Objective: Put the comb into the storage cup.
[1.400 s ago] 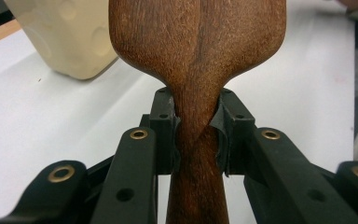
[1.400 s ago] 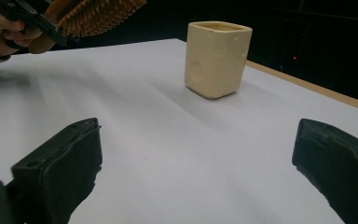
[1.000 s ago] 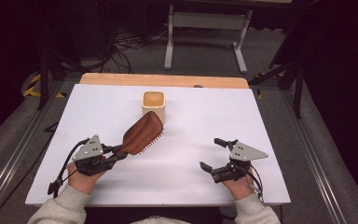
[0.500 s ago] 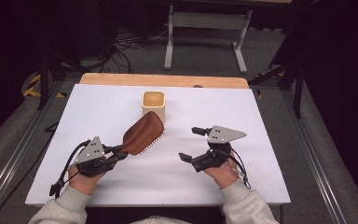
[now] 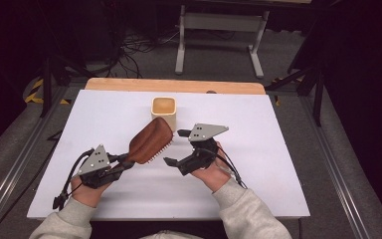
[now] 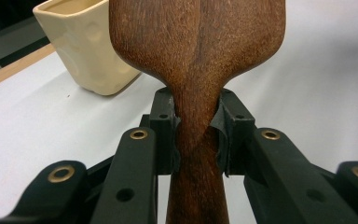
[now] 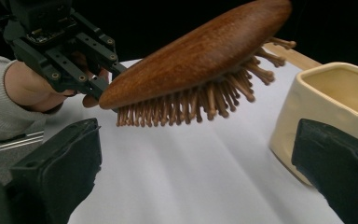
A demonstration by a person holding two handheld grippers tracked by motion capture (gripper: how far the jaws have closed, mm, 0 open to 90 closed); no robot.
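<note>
The wooden hairbrush (image 5: pixel 150 140) is up in the air above the white tabletop (image 5: pixel 278 149), tilted, with its bristles pointing down. The left gripper (image 5: pixel 124 162) is shut tight on the thin handle, one jaw on each side of it. The round head of the brush sticks out past the jaws, just beside the cream cup (image 5: pixel 163 110) that stands on the tabletop. The right gripper (image 5: pixel 175 148) is wide open and holds nothing. It sits just to the right of the brush head, near the bristles, not touching them.
</note>
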